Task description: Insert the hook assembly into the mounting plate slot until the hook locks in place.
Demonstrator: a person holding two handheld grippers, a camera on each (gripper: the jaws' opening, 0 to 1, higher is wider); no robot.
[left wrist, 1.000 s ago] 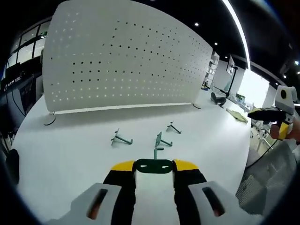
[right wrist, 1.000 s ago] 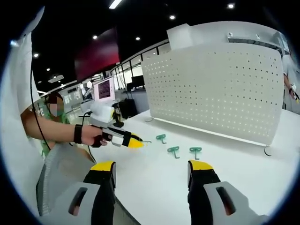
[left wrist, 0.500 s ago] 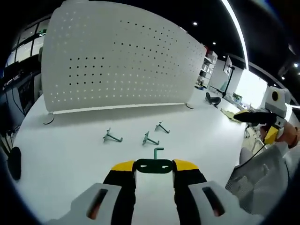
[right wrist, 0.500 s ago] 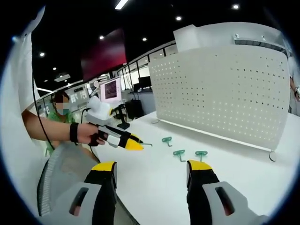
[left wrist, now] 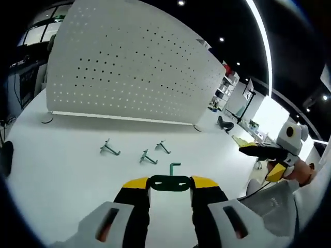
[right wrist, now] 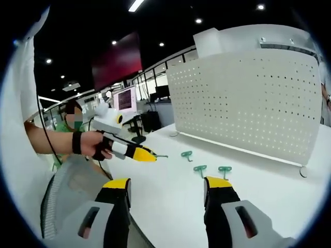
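Three loose hooks on the worktop, plus one more held up in the air, so here's the rundown.

Left gripper view:
- left gripper (left wrist: 170,190): its yellow-tipped fingers (left wrist: 136,183) are closed in narrow on a dark green hook (left wrist: 170,179), pinching the flat base plate between them, with the bent prong sticking up past the tips
- spare hooks: three green ones lie on the white worktop (left wrist: 62,155) beyond the fingers, one at the left (left wrist: 109,149), one in the middle (left wrist: 147,157), one just behind that (left wrist: 162,147), all apart from each other
- pegboard (left wrist: 129,67): big white panel full of small holes, standing upright on feet along the far side of the worktop, well apart from the held hook
- right gripper (left wrist: 262,155): comes in from the right edge, held up off the worktop in a person's hand (left wrist: 297,173)

Right gripper view:
- right gripper (right wrist: 167,185): fingers (right wrist: 219,184) spread wide, nothing between them, just bare worktop (right wrist: 170,170) showing in the gap
- left gripper (right wrist: 146,154): over at the left in a person's hand (right wrist: 92,145), yellow tips pressed together with the thin end of the hook poking out, held above the worktop edge
- spare hooks: the same three sit in a loose row on the worktop, near the foot of the pegboard (right wrist: 243,98) but not touching it
- background: dim room with ceiling lights and a monitor (right wrist: 125,98) behind the left gripper
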